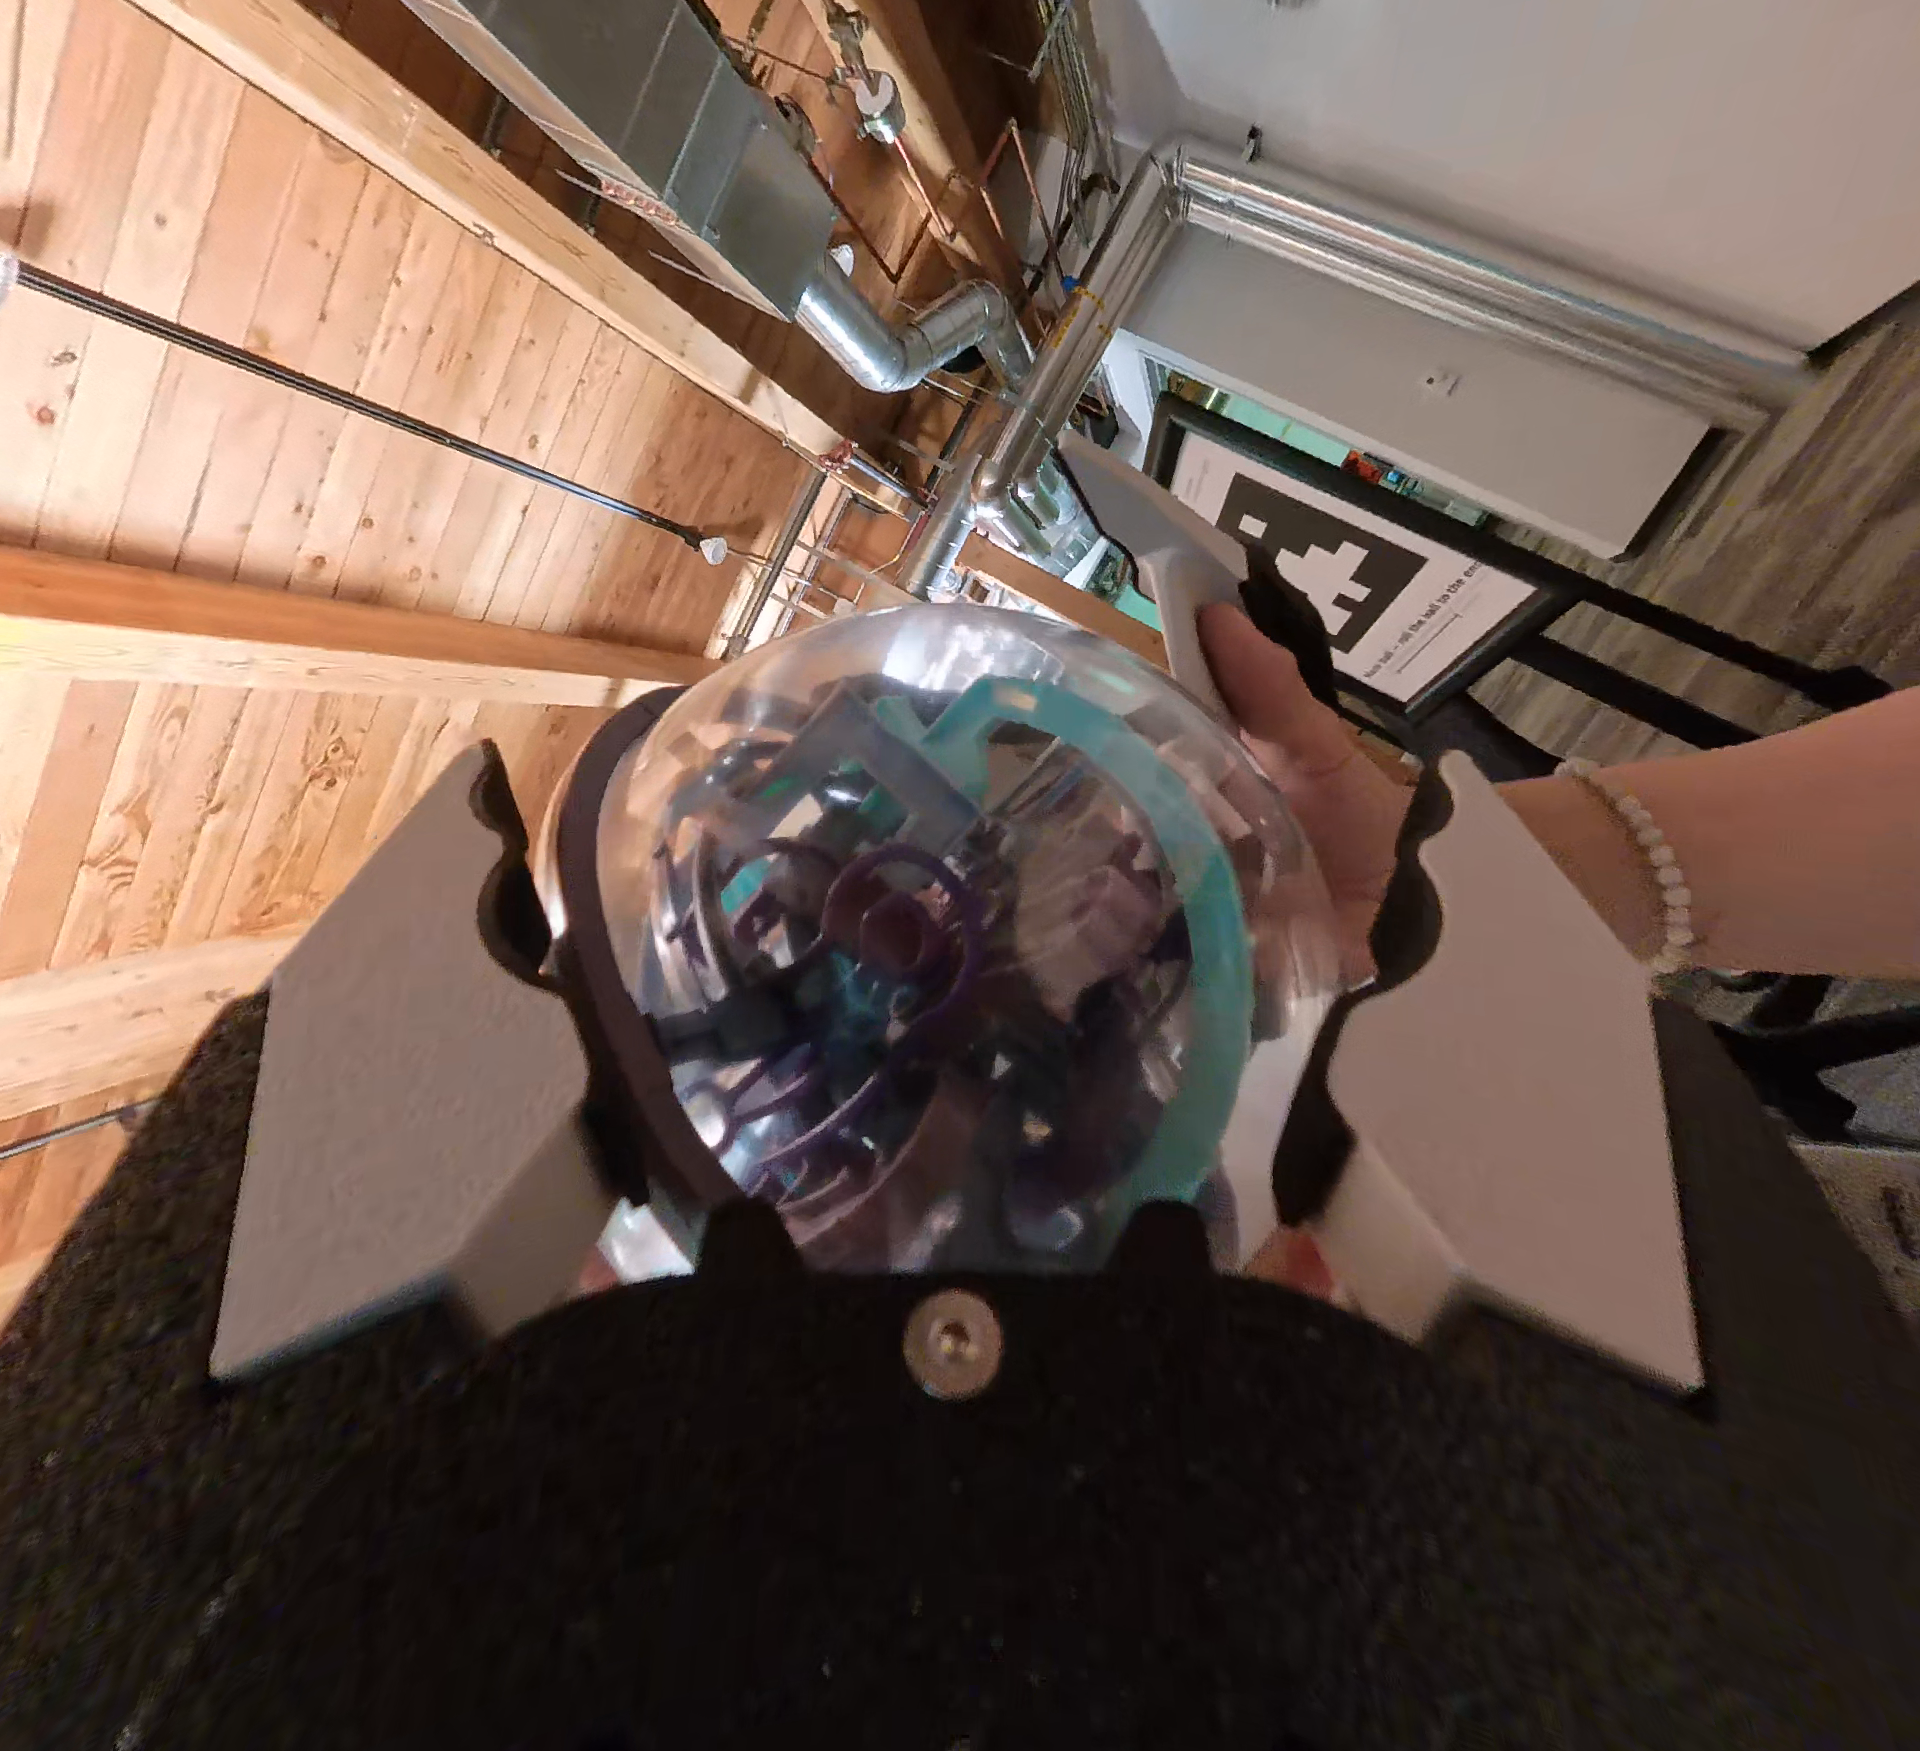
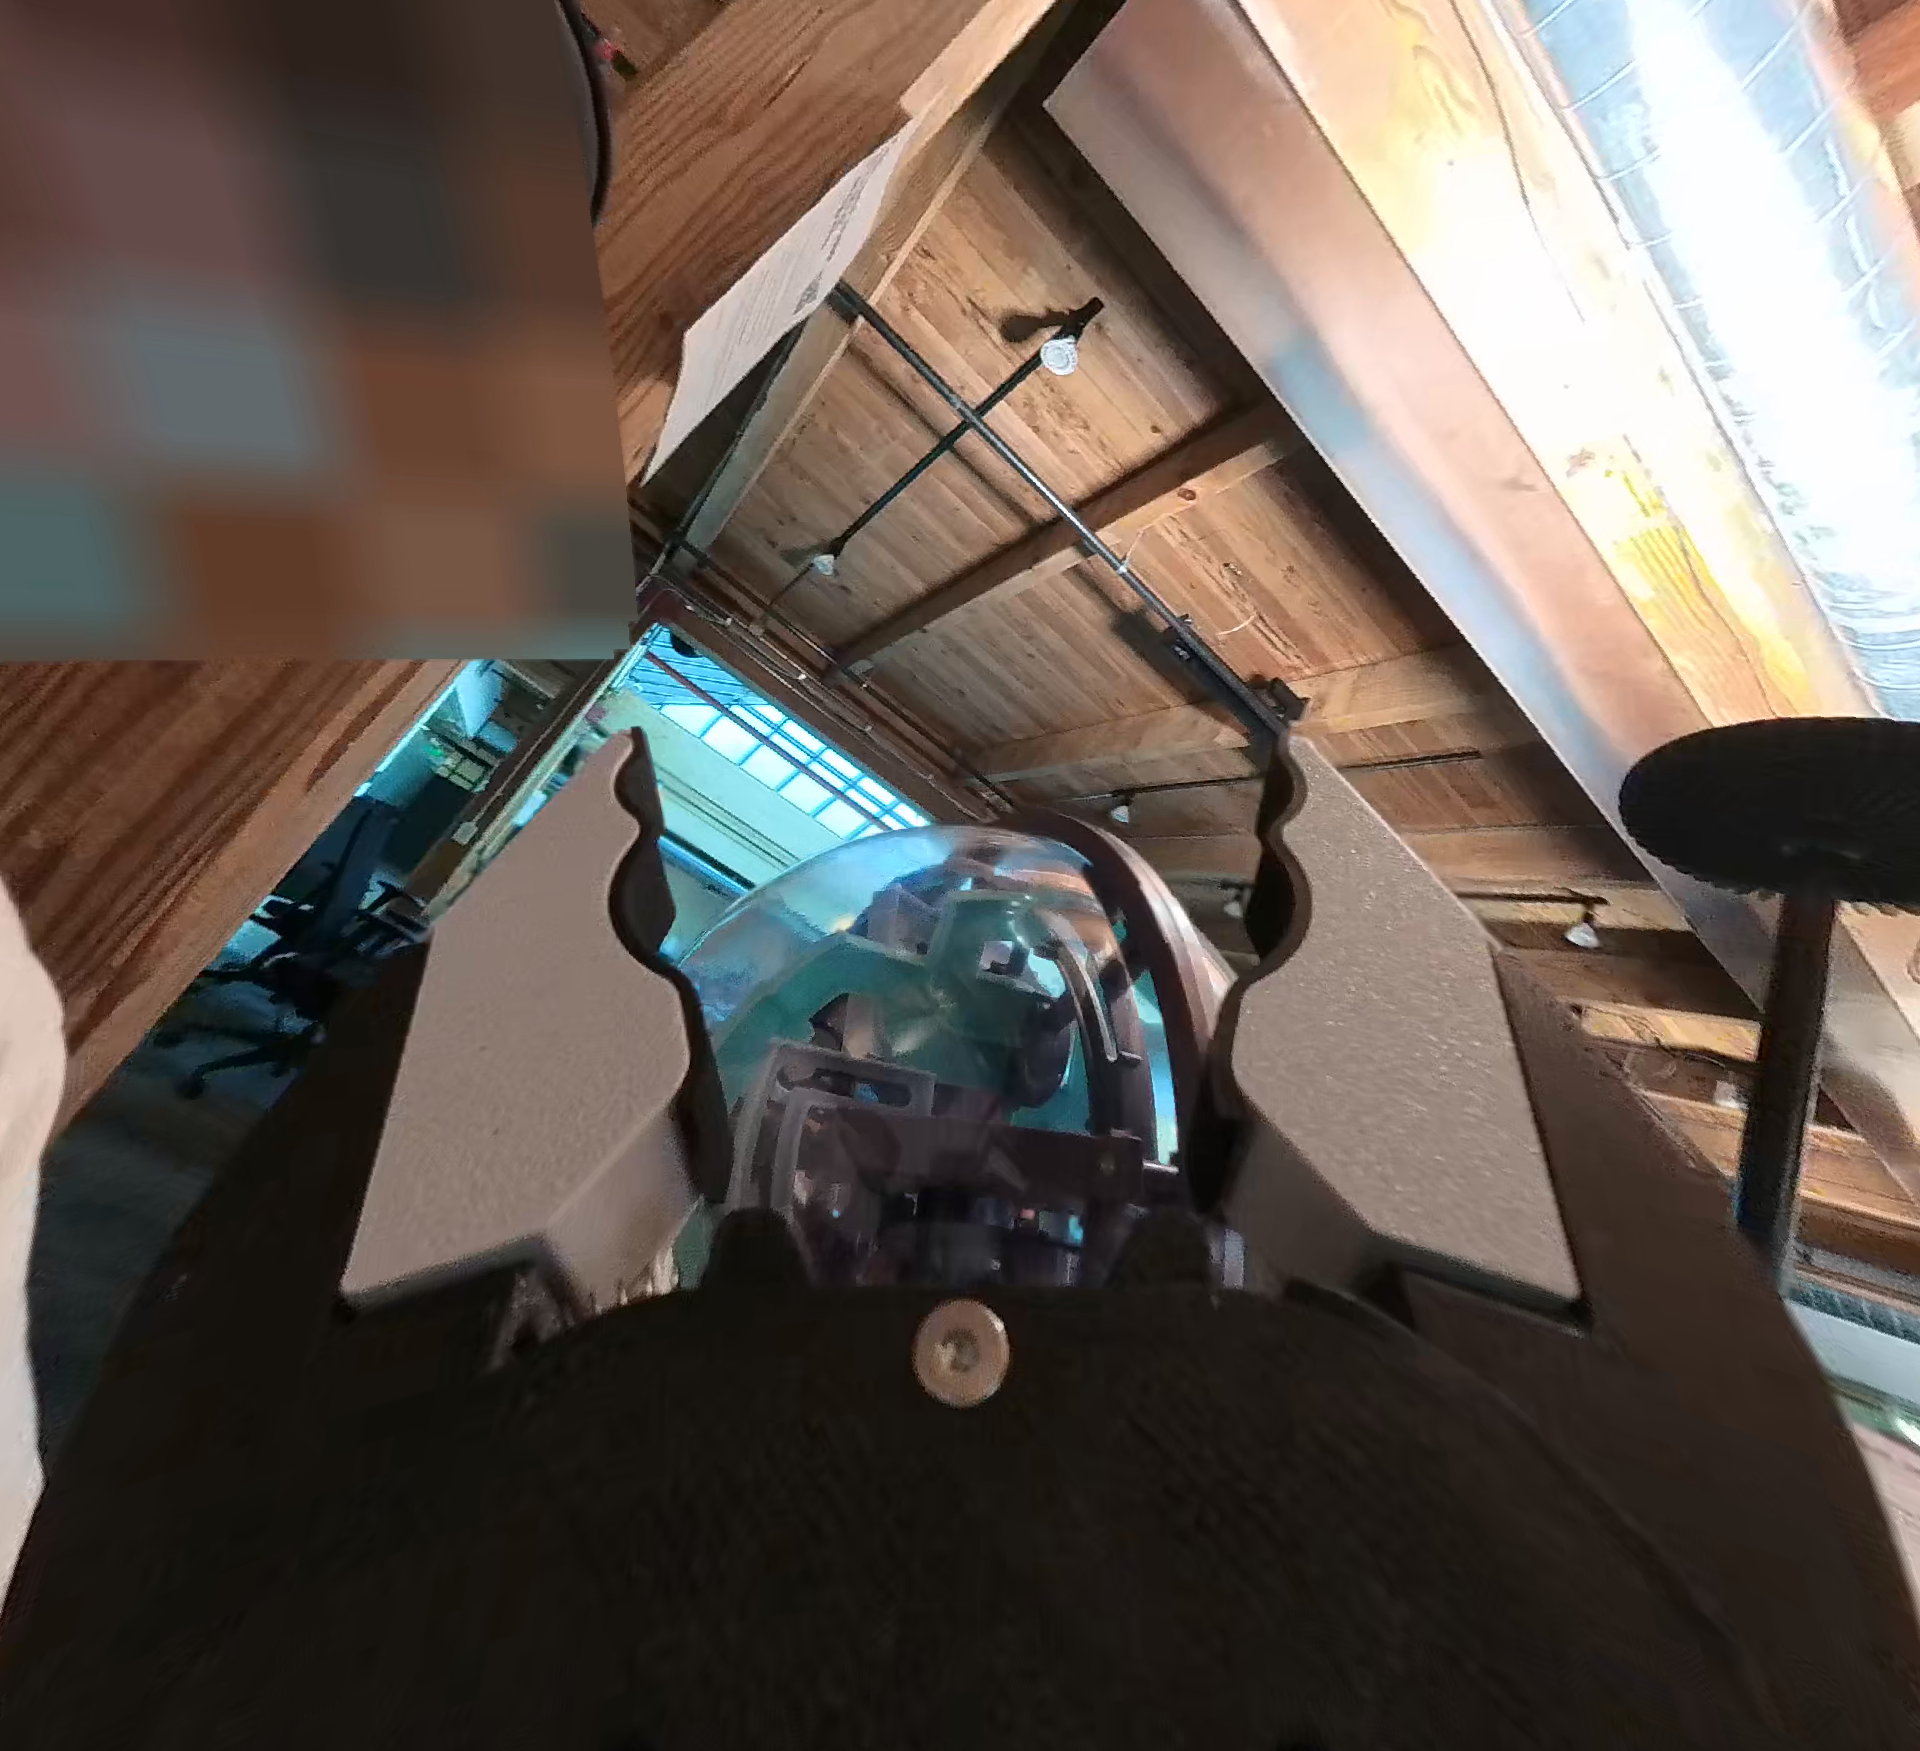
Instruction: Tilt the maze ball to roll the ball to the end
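1. The maze ball (image 1: 935, 932), a clear sphere with teal, grey and purple tracks inside, is held up in the air between both grippers, with the wooden ceiling (image 1: 260, 351) behind it; no bench shows under it.
2. The left gripper (image 1: 961, 787) has its fingers (image 1: 416, 1026) spread wide around the sphere. The dark band sits against the left pad, but contact on the other side is hard to confirm.
3. The right gripper (image 2: 956, 766) has its fingers (image 2: 540, 1026) set narrower, flanking the sphere (image 2: 935, 1026) low near their bases; I judge they pinch it, though the contact points are partly hidden.
4. Risk: the smooth round shell could slip out of either hold during a tilt and drop.
5. Risk: too sharp a tilt would likely throw the small ball off its track.
6. The small ball itself cannot be found; the interior is blurred and cluttered, so progress is unknown.
7. A person's hand (image 1: 1320, 818) lies behind the sphere, holding the other gripper's handle.
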`<state>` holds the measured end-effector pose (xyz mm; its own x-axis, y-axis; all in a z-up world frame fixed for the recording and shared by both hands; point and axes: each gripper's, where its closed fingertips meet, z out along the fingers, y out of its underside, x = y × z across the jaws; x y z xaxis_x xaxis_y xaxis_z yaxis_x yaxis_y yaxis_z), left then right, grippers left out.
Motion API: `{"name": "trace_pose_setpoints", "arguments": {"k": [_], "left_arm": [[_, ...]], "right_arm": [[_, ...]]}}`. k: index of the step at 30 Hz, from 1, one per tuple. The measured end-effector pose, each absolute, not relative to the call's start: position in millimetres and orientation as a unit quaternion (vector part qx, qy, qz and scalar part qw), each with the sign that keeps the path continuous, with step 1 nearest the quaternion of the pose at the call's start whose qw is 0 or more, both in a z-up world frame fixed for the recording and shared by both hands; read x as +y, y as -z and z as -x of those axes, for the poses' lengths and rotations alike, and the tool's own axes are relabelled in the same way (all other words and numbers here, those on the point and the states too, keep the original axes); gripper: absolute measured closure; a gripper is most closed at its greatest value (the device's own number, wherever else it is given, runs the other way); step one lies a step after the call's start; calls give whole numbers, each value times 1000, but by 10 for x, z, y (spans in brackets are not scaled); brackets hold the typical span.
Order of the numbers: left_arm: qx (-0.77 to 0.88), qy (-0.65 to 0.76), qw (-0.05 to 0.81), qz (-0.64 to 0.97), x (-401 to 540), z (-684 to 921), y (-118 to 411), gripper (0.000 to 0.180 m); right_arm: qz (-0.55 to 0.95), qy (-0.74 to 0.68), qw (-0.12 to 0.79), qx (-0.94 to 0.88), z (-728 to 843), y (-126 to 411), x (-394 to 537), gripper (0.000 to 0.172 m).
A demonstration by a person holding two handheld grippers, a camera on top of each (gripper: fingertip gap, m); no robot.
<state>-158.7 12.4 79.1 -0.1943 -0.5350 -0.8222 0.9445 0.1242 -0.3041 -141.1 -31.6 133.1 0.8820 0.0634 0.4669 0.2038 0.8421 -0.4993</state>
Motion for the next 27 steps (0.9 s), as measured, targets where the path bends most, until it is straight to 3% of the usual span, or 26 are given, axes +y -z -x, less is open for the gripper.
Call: {"name": "trace_pose_setpoints", "arguments": {"k": [7, 27], "left_arm": [[450, 681, 541, -202, 220, 1370, -823, 24], [478, 631, 574, -209, 301, 1457, -756, 23]], "right_arm": [[281, 56, 938, -194, 1126, -1300, -285, 60], [267, -9, 947, -178, 1075, -1214, -152, 58]]}}
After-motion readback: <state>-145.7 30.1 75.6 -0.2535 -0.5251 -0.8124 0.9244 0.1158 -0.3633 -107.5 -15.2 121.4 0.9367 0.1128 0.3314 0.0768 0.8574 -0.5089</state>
